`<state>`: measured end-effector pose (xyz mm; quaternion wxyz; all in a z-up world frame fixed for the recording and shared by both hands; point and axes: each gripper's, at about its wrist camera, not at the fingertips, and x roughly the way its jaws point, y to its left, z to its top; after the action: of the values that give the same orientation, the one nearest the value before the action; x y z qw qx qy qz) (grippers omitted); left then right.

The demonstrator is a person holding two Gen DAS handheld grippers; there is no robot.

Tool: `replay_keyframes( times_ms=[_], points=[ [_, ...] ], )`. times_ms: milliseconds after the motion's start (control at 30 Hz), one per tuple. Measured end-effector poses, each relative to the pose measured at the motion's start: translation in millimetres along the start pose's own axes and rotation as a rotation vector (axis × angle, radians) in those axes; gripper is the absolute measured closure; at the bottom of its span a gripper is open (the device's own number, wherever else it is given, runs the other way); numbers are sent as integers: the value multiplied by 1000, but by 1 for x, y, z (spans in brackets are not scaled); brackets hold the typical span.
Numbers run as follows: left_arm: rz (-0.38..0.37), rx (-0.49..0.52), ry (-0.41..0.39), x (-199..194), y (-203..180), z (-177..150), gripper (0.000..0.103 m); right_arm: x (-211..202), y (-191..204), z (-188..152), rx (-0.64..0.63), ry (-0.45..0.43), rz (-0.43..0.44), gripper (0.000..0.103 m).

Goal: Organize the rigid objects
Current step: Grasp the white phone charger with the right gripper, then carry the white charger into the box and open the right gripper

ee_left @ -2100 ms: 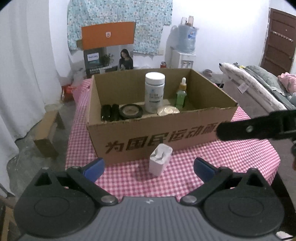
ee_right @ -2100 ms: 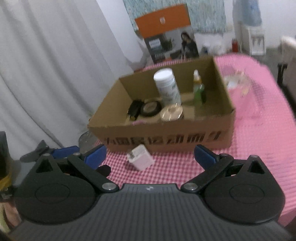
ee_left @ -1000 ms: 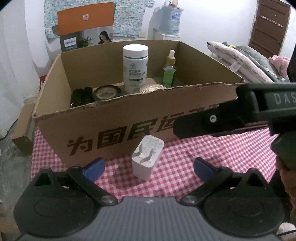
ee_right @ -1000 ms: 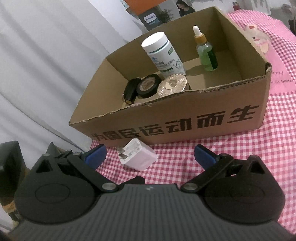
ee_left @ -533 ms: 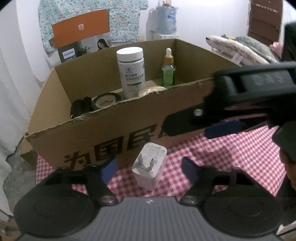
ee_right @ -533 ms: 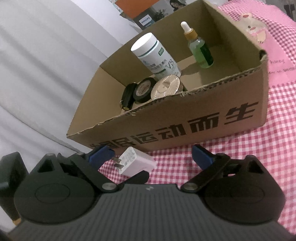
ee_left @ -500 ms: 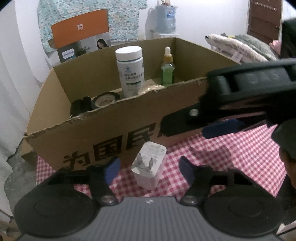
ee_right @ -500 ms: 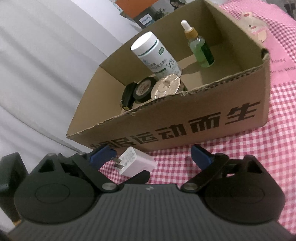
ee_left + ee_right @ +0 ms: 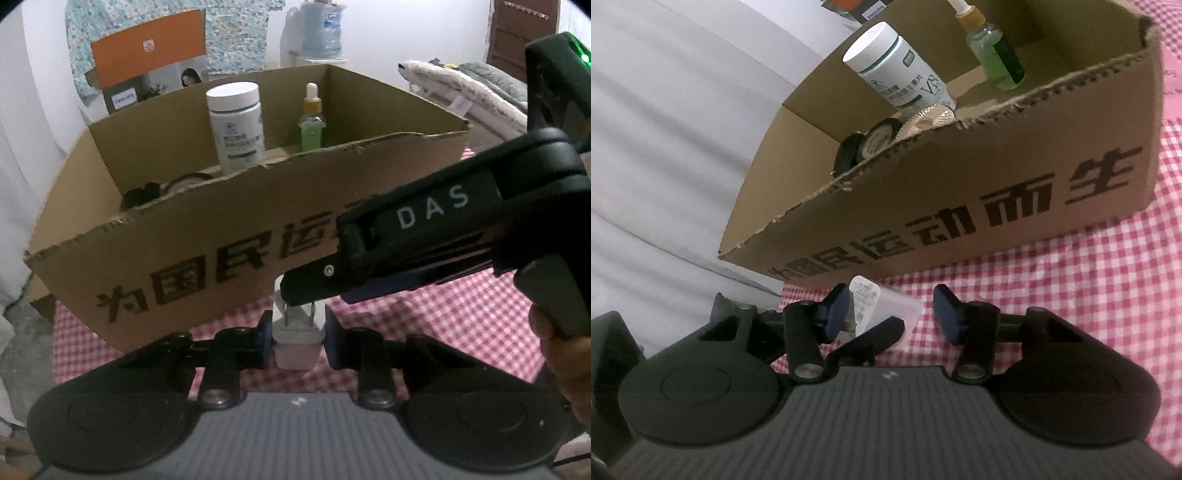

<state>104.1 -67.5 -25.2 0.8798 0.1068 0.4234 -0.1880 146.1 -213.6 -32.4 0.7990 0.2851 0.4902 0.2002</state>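
My left gripper (image 9: 298, 334) is clamped on the white plug adapter (image 9: 298, 345): both blue pads press its two side faces, and nothing shows between pad and plastic. The jaws have just been closing onto it.

The adapter stands on the pink checked tablecloth (image 9: 436, 332), just in front of the near wall of the cardboard box (image 9: 207, 258), with its metal prongs facing up and toward the box. Its long axis runs roughly along my left gripper's pointing line, so the pads sit across its short width.

My right gripper (image 9: 892, 314) comes in from the right of the left view, and its forward finger crosses over the adapter's top end. Its jaws have also just been closing but stand apart. In the right wrist view its left pad lies at the adapter's prong end (image 9: 877, 302) and the right pad is clear of it. I cannot tell whether the left pad touches.

Key relation: the box opening lies above and beyond the adapter, past the torn front rim. The left hand, which has the grip, is the nearer one. Judgement: the next move is a lift over that rim, toward the free floor right of the green dropper bottle (image 9: 312, 127). The white pill bottle (image 9: 236, 125) and the black tape rolls (image 9: 868, 144) fill the left part.

Risk: the right finger overhanging the adapter may foul the lift.
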Motion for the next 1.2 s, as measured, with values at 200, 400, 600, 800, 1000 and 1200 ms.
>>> replay_keyframes(
  times_ms=[200,400,600,800,1000,1200],
  points=[
    [-48,-1,13,-5,-11,-5,75,-11,-2,-11,-4,11,-27,57],
    [-46,10,48,2,-14,-3,74,-14,-8,-13,22,9,-26,55],
    [-39,1,67,10,-15,-3,74,-13,-12,-13,56,15,-12,52],
    [-38,1,69,11,-14,-1,75,-13,-12,-14,67,17,-7,52],
    [-37,4,70,11,-16,-2,75,-15,-13,-14,77,23,-7,52],
    [-39,0,72,8,-19,-3,75,-15,-12,-15,76,28,-6,53]
  ],
)
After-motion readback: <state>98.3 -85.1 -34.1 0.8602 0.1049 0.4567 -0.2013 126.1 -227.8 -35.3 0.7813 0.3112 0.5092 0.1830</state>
